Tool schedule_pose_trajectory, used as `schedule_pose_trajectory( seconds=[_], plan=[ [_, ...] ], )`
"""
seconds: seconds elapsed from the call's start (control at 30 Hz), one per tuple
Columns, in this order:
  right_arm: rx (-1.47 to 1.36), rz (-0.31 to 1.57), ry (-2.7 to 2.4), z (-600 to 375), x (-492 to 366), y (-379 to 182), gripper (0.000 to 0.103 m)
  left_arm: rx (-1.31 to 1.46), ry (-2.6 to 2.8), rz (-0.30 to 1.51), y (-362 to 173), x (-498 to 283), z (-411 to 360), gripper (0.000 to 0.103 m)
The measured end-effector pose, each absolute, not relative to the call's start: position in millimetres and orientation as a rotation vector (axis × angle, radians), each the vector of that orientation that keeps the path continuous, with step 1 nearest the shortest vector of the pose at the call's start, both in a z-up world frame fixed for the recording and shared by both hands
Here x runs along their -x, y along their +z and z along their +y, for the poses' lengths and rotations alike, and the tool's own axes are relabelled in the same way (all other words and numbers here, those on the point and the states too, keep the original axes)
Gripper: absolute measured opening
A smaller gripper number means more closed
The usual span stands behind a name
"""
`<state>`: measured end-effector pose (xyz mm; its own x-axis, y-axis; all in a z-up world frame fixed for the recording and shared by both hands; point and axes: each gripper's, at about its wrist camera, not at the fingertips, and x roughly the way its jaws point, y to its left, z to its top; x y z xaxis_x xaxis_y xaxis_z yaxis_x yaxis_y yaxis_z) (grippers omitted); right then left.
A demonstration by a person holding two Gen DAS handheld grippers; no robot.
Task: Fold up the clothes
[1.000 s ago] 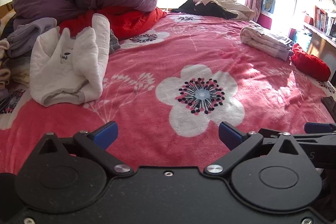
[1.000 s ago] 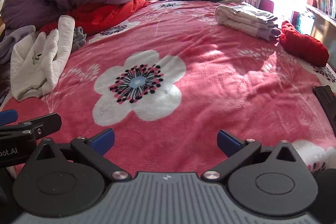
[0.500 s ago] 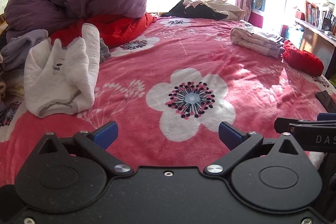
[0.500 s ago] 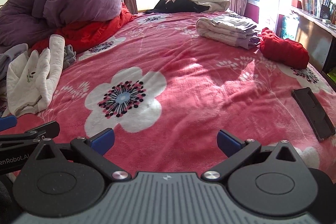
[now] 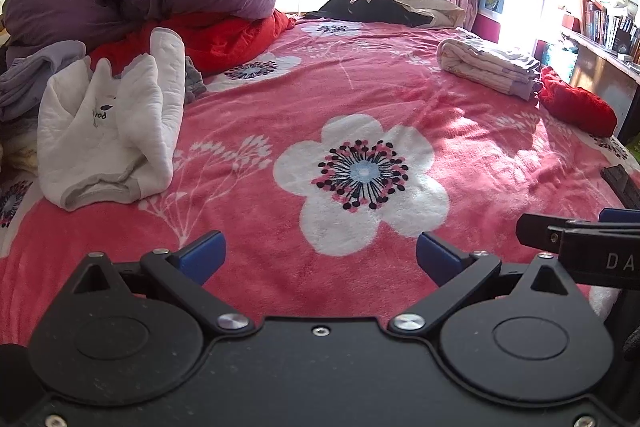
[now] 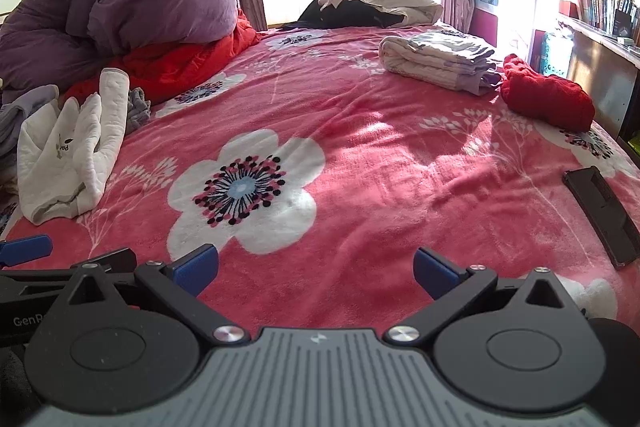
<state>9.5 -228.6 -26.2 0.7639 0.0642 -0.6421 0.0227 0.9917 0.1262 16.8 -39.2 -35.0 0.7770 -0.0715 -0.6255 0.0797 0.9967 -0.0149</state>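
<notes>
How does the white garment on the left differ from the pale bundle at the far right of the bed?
The white garment is crumpled, one part poking upward; the pale bundle is folded into a flat, tidy stack. The white garment is plain with a small dark print; the pale bundle shows lilac edging. The white garment lies against a heap of clothes; the pale bundle lies beside a red item. Both rest on the pink floral blanket.

Both wrist cameras sit low at the bed's near edge, side by side, facing the window; both share the white flower [image 5: 362,183] [image 6: 244,193].
</notes>
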Motion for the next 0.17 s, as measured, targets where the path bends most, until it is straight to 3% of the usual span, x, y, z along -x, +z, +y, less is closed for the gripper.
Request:
schedule_pose_trajectory(
  seconds=[0.17],
  plan=[
    [-0.148, 0.717, 0.038, -228.3, -11.8, -30.4, 0.103, 0.010, -0.081, 0.677, -36.8, -17.5, -34.9, 0.103]
  ],
)
